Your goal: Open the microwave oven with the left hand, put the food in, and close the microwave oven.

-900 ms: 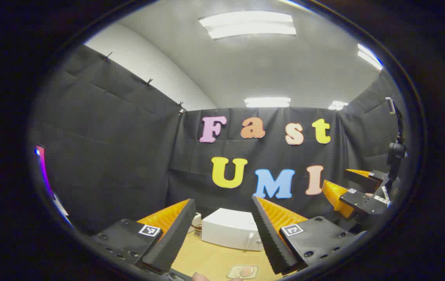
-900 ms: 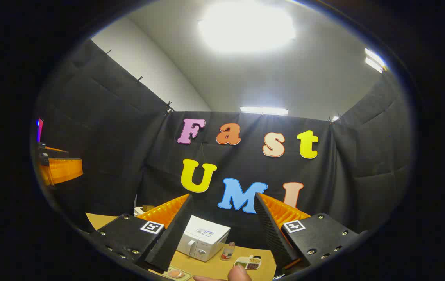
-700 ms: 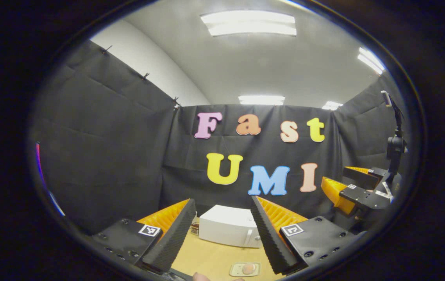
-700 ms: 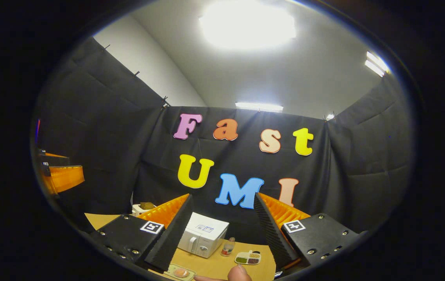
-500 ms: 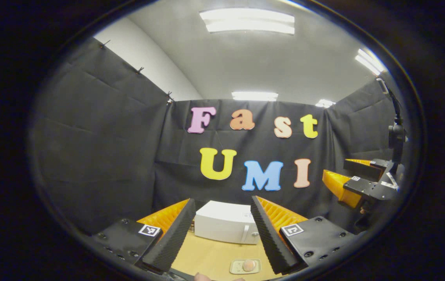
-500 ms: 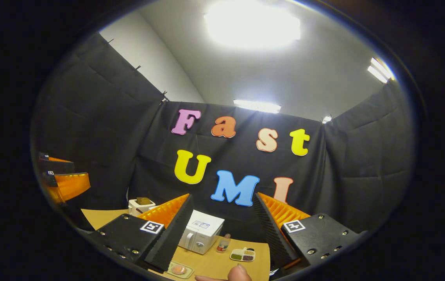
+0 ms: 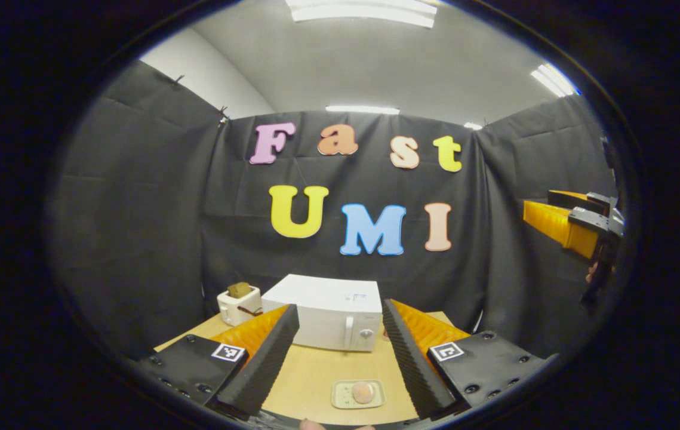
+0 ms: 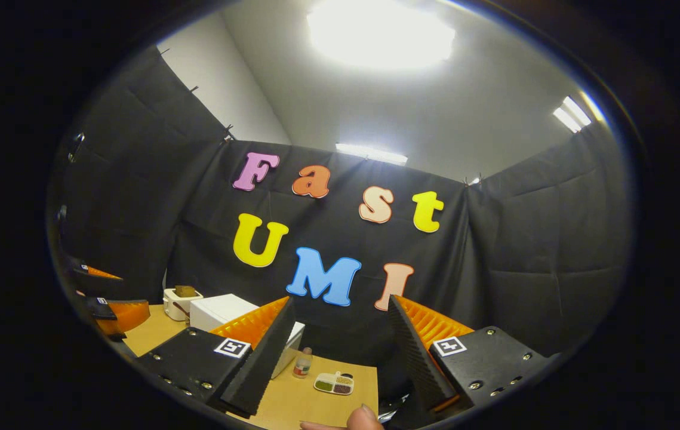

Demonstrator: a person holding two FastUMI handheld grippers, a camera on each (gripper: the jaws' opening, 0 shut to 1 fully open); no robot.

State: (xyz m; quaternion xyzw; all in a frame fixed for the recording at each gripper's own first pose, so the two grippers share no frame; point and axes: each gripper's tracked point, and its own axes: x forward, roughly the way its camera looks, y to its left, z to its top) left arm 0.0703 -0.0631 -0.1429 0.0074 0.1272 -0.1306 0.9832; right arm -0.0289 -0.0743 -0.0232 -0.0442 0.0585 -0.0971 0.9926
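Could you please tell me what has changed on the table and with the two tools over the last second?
Both tools have tipped down toward the table, so more of it shows. Neither took hold of anything: the left tool and right tool stay open and empty. The microwave stays shut, the plate of food in front of it, the toaster beside it.
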